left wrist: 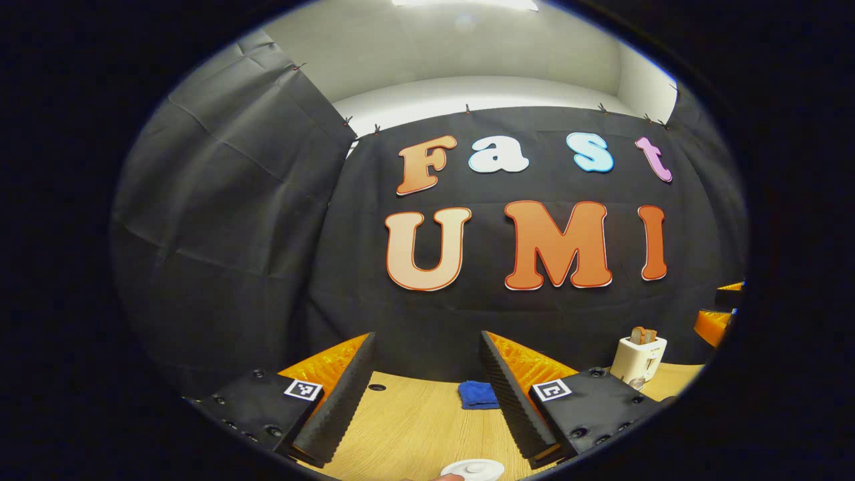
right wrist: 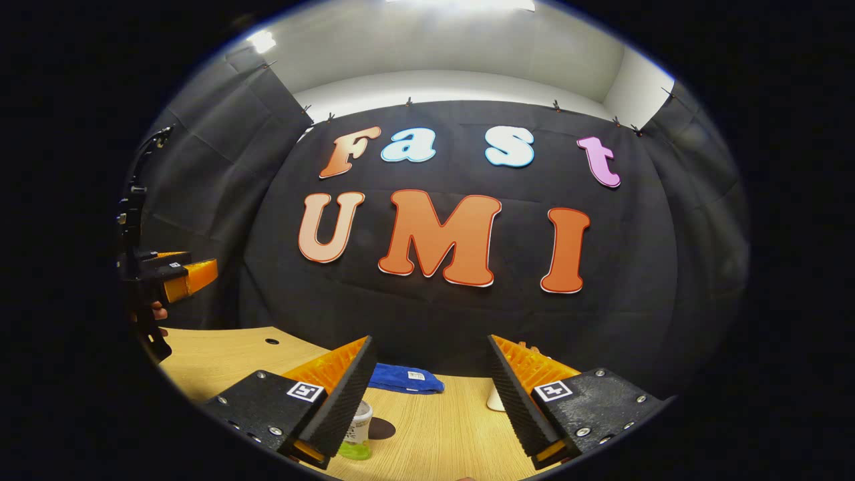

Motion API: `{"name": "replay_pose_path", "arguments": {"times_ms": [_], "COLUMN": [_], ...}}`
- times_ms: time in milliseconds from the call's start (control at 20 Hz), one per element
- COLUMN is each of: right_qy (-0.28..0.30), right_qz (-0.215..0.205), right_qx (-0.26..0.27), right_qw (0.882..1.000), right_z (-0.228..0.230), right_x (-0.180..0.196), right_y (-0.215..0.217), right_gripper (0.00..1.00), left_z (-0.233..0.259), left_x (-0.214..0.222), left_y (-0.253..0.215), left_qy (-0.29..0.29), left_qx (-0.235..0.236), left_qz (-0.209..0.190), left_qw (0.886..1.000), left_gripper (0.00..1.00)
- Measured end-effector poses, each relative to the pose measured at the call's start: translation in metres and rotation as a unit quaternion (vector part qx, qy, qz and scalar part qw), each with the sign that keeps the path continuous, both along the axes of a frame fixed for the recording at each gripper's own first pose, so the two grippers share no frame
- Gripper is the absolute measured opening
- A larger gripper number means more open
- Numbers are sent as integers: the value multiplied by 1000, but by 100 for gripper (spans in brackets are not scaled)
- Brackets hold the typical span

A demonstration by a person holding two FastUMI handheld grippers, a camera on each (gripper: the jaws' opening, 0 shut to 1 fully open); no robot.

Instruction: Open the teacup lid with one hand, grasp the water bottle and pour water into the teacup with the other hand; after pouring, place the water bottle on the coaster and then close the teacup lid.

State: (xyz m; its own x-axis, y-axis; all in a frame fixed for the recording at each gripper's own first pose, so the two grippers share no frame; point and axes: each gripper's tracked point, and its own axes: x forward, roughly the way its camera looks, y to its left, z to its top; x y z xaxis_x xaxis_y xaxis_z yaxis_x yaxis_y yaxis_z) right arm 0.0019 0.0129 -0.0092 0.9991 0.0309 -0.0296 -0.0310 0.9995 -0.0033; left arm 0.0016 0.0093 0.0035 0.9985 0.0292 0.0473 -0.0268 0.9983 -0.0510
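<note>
Across the left gripper view, from the left side, the left gripper (left wrist: 427, 394) hangs above a pale wooden tabletop (left wrist: 414, 421) with its two ridged fingers spread wide apart and nothing between them. Between the fingers, far back near the black cloth wall, lies a small folded blue cloth (left wrist: 478, 394). At the bottom edge, just below the gap between the fingers, sits the round white teacup lid with a small centre knob (left wrist: 473, 469), still in place on the cup; the cup's body is cut off by the edge. To the right, past the right finger, stands a cream-white toaster with a slice of bread sticking out of its slot (left wrist: 639, 359), near the wall. At the far right edge a part of the other gripper can be seen, too cropped to tell how it stands.

Over in the right gripper view, at the far left, the left gripper (right wrist: 190, 277) is held up well above the table by a hand (right wrist: 158, 317). Lower down, the right gripper (right wrist: 431, 394) has its fingers wide apart and empty. Just beside its left finger, partly hidden by it, stands a small clear plastic water bottle with a white label and greenish base (right wrist: 357, 434), and right next to the bottle lies a dark round coaster (right wrist: 382, 428). The bottle stands off the coaster. The blue cloth lies farther back, between the fingers.
</note>
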Motion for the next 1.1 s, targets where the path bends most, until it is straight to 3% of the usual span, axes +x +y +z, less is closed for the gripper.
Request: {"name": "replay_pose_path", "arguments": {"times_ms": [650,1100], "right_qy": [29,68], "right_qz": [36,80], "right_qx": [11,17], "right_qw": [999,994], "right_z": [-29,-69], "right_x": [-10,-19], "right_y": [26,56], "right_gripper": [99,99], "left_z": [-44,-113], "left_x": [-1,-11], "left_y": [-16,-57], "left_qy": [53,118], "left_qx": [-4,-2], "left_qz": [-43,-114], "left_qw": [998,986], "left_gripper": [99,99]}}
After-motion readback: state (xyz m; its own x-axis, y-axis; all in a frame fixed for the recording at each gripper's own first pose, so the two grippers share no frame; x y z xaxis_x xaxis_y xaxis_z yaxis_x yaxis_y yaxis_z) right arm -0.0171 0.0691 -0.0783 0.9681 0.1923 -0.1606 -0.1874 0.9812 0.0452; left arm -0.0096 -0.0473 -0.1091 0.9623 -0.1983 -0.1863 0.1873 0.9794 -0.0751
